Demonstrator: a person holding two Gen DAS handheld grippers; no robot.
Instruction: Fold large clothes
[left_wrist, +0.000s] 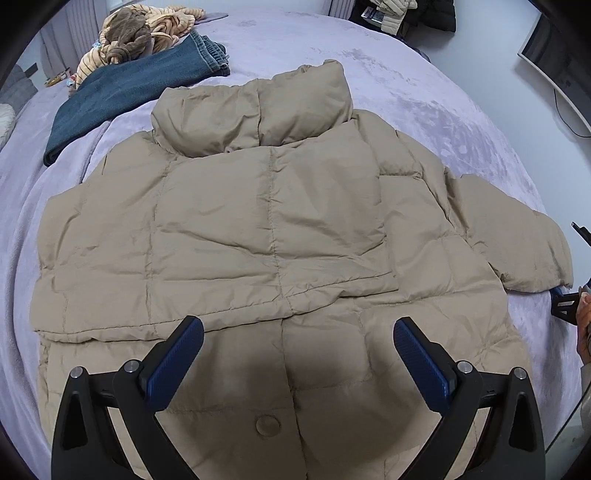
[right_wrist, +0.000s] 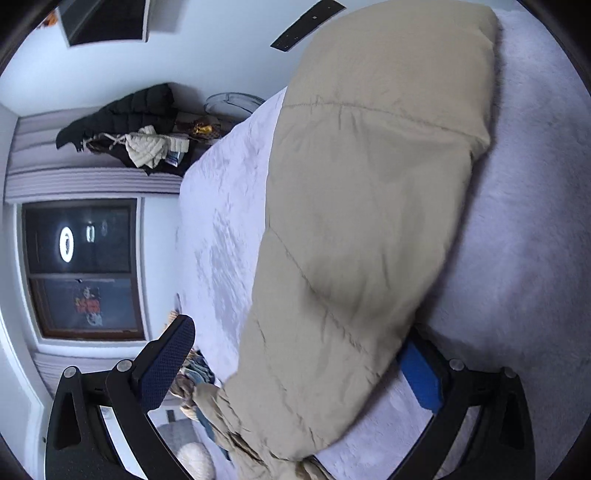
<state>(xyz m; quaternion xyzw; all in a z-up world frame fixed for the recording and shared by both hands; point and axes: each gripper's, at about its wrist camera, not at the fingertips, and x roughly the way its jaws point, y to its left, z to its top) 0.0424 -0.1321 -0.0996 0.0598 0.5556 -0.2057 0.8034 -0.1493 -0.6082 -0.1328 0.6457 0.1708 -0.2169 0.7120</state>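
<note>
A beige puffer jacket (left_wrist: 273, 229) lies spread on a lilac bedspread (left_wrist: 424, 99), collar at the far end. One sleeve is folded across its chest; the other sleeve (left_wrist: 517, 236) lies out to the right. My left gripper (left_wrist: 298, 339) is open and empty above the jacket's lower part, near a snap button (left_wrist: 268, 424). In the right wrist view, rolled sideways, my right gripper (right_wrist: 295, 354) is open with that sleeve (right_wrist: 369, 221) lying between its fingers; the blue pad (right_wrist: 421, 376) sits under the sleeve's edge. Part of the right gripper shows at the left view's right edge.
Folded blue jeans (left_wrist: 136, 85) and a striped plush bundle (left_wrist: 140, 33) lie at the bed's far left. Dark and cream clothes are piled beyond the bed (right_wrist: 140, 136). A window (right_wrist: 81, 269) and a monitor (left_wrist: 554, 55) are on the walls.
</note>
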